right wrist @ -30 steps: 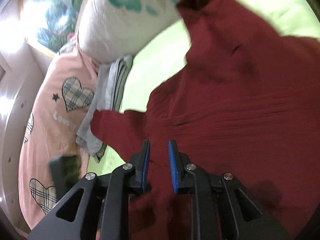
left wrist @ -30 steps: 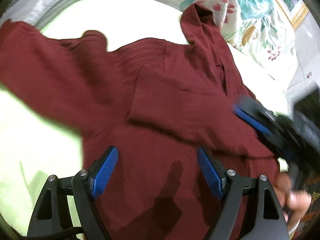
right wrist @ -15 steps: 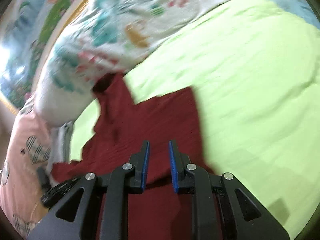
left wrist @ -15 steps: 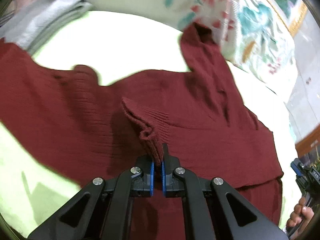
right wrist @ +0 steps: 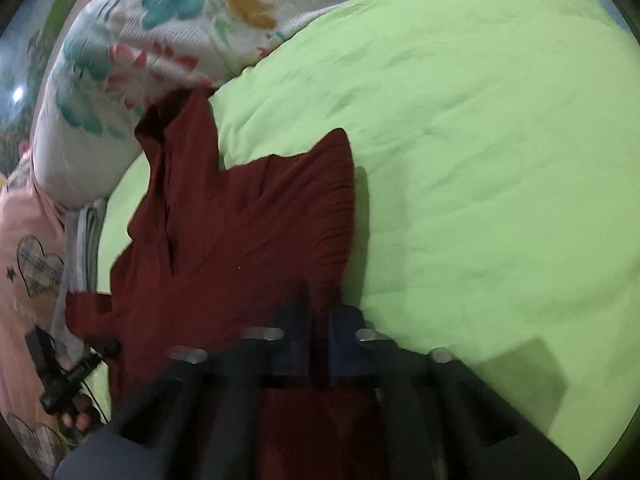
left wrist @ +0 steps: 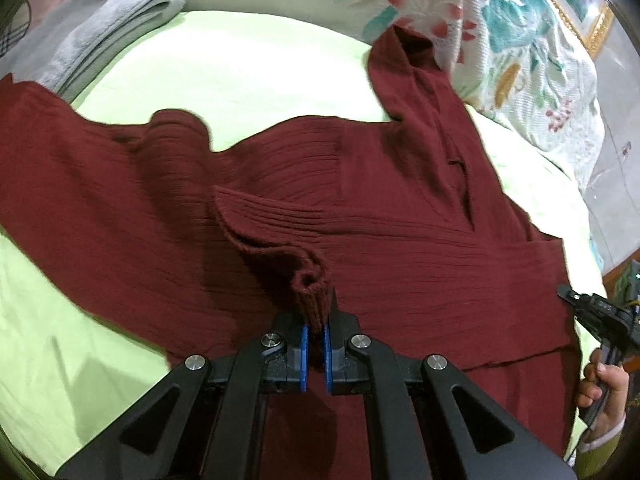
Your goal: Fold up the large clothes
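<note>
Left claw (left wrist: 315, 334) pinches the ribbed cuff of the maroon sweater (left wrist: 400, 216)

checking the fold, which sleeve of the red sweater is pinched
The sleeve folded across the chest: its cuff sits in the left hand-held gripper. The other sleeve lies loose.

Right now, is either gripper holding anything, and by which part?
The left gripper pinches the red sweater by its sleeve cuff. The right gripper has just closed; blur hides any hold.
</note>
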`<state>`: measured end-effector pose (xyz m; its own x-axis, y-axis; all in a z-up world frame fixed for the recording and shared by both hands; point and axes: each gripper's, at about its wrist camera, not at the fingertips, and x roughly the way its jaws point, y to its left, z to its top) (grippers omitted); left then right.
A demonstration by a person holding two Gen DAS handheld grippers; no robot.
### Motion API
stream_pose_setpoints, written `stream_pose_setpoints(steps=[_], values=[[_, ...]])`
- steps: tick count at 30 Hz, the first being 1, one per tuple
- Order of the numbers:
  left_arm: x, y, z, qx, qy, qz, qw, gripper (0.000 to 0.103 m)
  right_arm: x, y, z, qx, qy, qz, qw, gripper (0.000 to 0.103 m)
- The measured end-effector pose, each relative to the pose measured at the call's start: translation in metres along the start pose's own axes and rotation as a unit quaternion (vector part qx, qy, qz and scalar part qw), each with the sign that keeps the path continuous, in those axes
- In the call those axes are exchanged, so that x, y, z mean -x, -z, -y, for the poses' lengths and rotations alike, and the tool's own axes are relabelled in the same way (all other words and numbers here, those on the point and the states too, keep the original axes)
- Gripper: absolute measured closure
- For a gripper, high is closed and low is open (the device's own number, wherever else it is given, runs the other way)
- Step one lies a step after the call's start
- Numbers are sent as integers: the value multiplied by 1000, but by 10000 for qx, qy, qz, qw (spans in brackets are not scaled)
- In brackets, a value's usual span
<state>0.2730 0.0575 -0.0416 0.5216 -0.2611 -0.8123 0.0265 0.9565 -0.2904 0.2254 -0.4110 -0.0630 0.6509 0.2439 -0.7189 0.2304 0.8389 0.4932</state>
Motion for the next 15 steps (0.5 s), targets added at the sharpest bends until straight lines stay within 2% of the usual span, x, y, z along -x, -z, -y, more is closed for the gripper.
stream_pose_setpoints(steps=[4, 8, 9, 11, 12, 13, 15], values=[[1, -2, 8, -5, 367, -82, 9993, 99, 14, -17, 18, -10, 56, 161, 9999, 97], [-12, 2, 5, 21, 225, -219, 9995, 99, 2, -15, 28, -98, 138, -82, 9998, 95], [-14, 4, 1, 55, 222, -249, 9994, 99, 6, -12, 27, -113, 226, -29, 9997, 93], [-14, 6, -2, 70, 227, -251, 9994, 98, 25, -5, 12, 53, 601, 352, 9976, 91], [-14, 7, -4, 87, 251, -258, 9993, 98, 33, -1, 3, 184, 615, 574, 9963, 91], [-15, 7, -5, 97, 263, -262, 9993, 98, 38, 4, -8, 338, 484, 693, 9958, 90], [-15, 7, -4, 86, 253, -258, 9993, 98, 31, 15, -28, 677, 109, 506, 9964, 87]])
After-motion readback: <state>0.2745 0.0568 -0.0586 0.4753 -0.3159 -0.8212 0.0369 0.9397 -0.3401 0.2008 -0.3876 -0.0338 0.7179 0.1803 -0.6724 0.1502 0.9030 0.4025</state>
